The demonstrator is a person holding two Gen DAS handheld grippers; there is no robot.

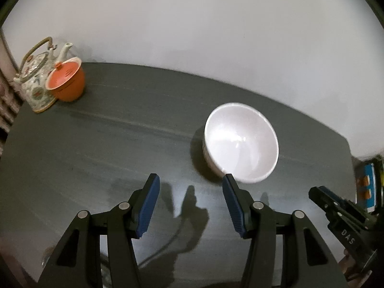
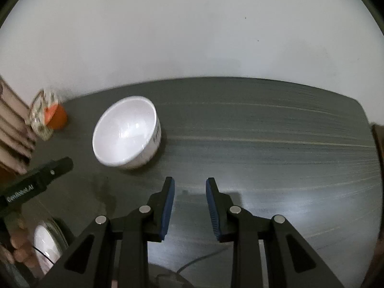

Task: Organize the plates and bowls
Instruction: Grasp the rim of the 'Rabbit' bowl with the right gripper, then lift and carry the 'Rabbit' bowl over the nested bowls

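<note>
bowls: I count one, a white bowl, sitting upright on the dark tabletop. From my right cam it's up and to the left of the fingers.
inside the bowl: nothing I can see, just glare off the glaze.
plates: one for sure, a white plate at the bottom-left edge of my right cam, down by the near edge of the tabletop. Looks like more rims stacked beside it, but too blurry to count.
teapots: one patterned teapot in the far left corner, with a hoop handle.
orange pots: one orange pot with its lid on, touching or just in front of the teapot. Can't see what's in either.
left gripper: fingers spread wide, holding nothing, hovering over bare tabletop. The right finger's tip overlaps the bowl's near rim in my view; can't tell if it's touching.
right gripper: fingers partly open, a narrower gap than the left, nothing between them. Bowl is near, off to their left, not touching.
wall: plain white wall behind the tabletop.
</note>
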